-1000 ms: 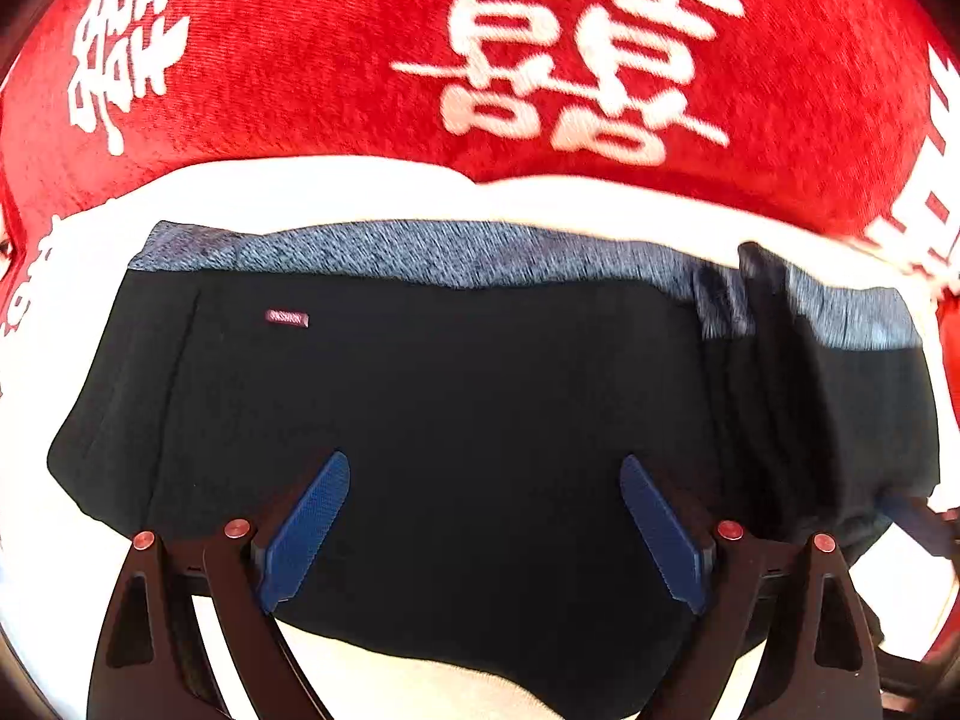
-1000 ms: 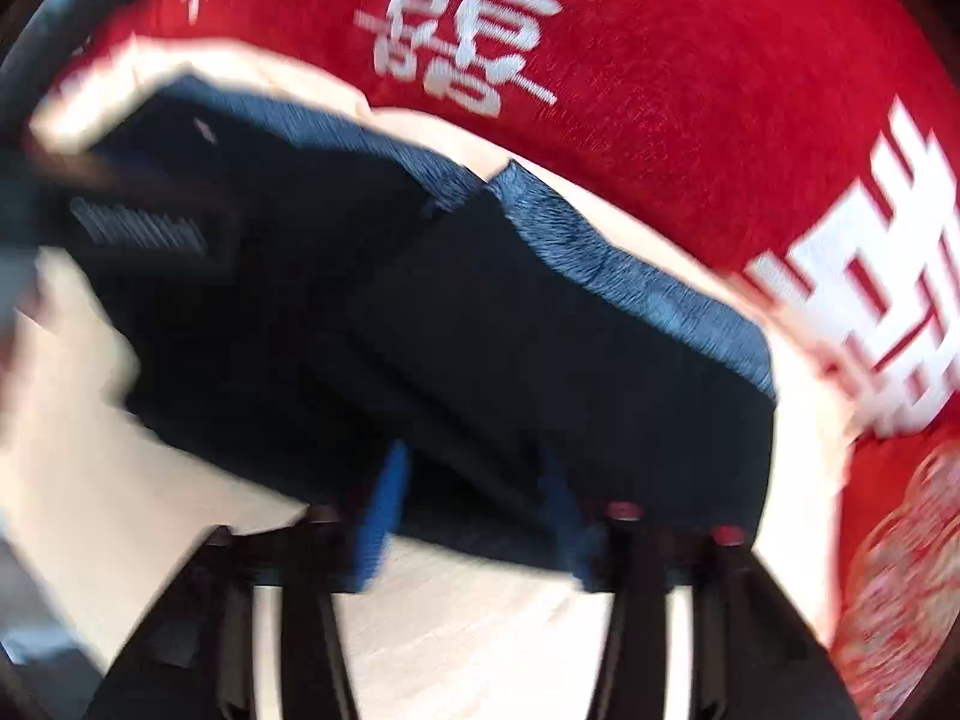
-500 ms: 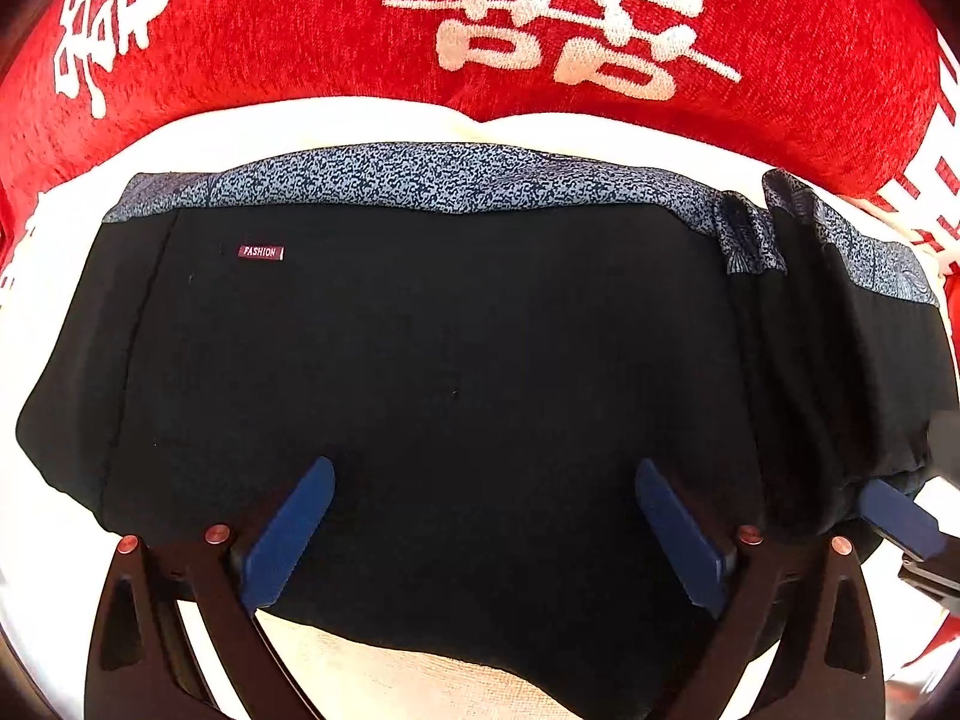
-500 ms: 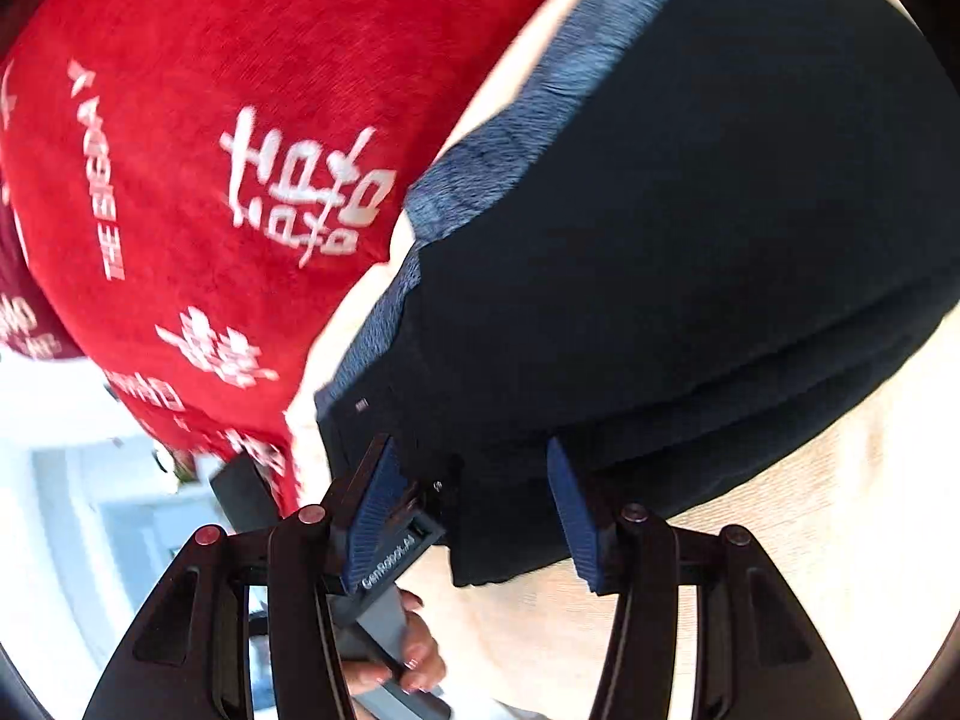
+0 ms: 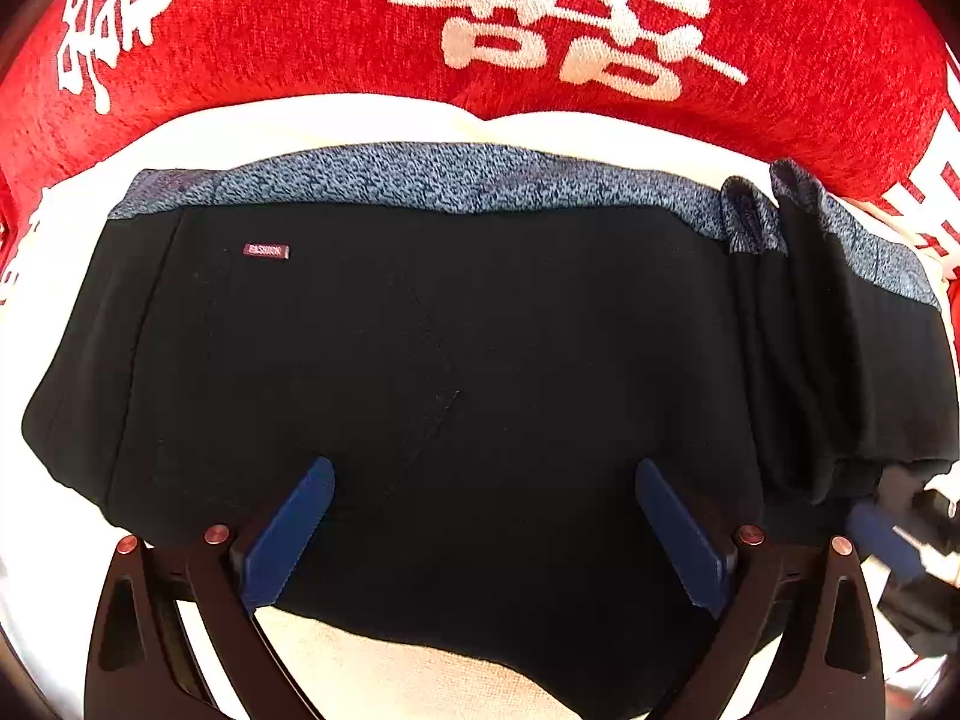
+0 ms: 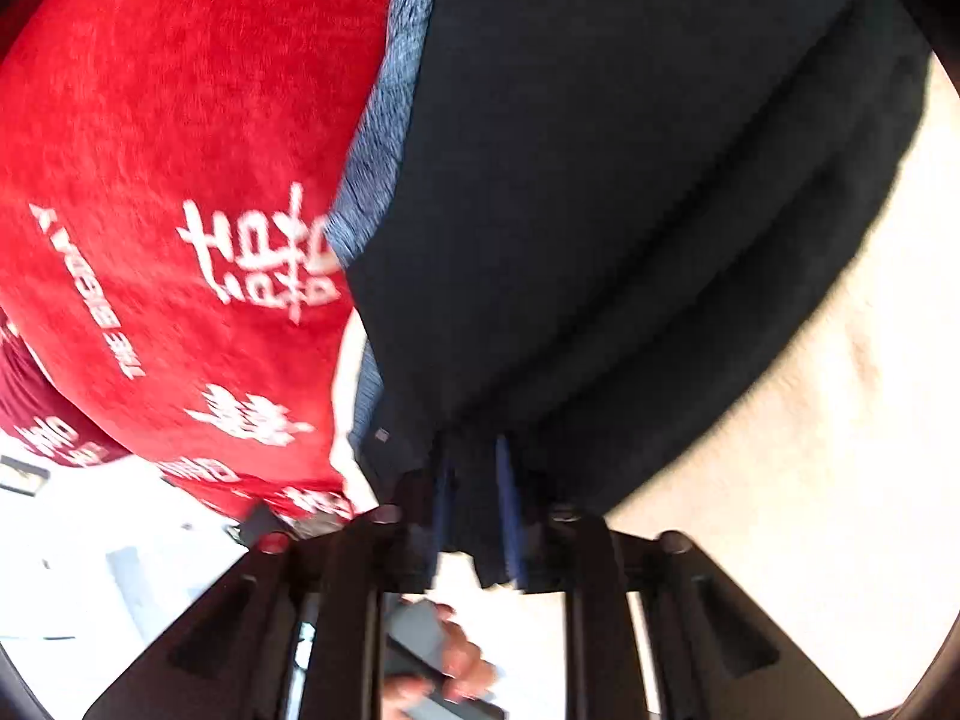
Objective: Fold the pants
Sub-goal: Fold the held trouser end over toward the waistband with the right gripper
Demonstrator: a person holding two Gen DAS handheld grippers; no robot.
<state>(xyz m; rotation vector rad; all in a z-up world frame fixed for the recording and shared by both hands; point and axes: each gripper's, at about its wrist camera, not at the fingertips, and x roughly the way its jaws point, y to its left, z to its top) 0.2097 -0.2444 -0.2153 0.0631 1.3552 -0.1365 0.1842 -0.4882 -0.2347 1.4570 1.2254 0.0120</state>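
Observation:
Black pants (image 5: 420, 360) with a blue-grey speckled waistband (image 5: 420, 180) and a small red label lie folded on a cream cloth (image 5: 360, 120). My left gripper (image 5: 480, 516) is open, its blue fingers spread wide just over the near part of the pants. At the right a folded flap of the pants (image 5: 840, 360) stands bunched up. In the right wrist view my right gripper (image 6: 474, 504) is shut on the near edge of the black pants (image 6: 630, 180), its blue pads pressed on the fabric.
A red blanket (image 5: 300, 30) with white characters lies beyond the cream cloth; it also shows in the right wrist view (image 6: 150, 150). A hand (image 6: 456, 660) holding the other gripper's handle shows below my right gripper.
My right gripper has closed on the edge of the pants; half a second ago its fingers were apart. The left gripper stayed open and hardly moved.

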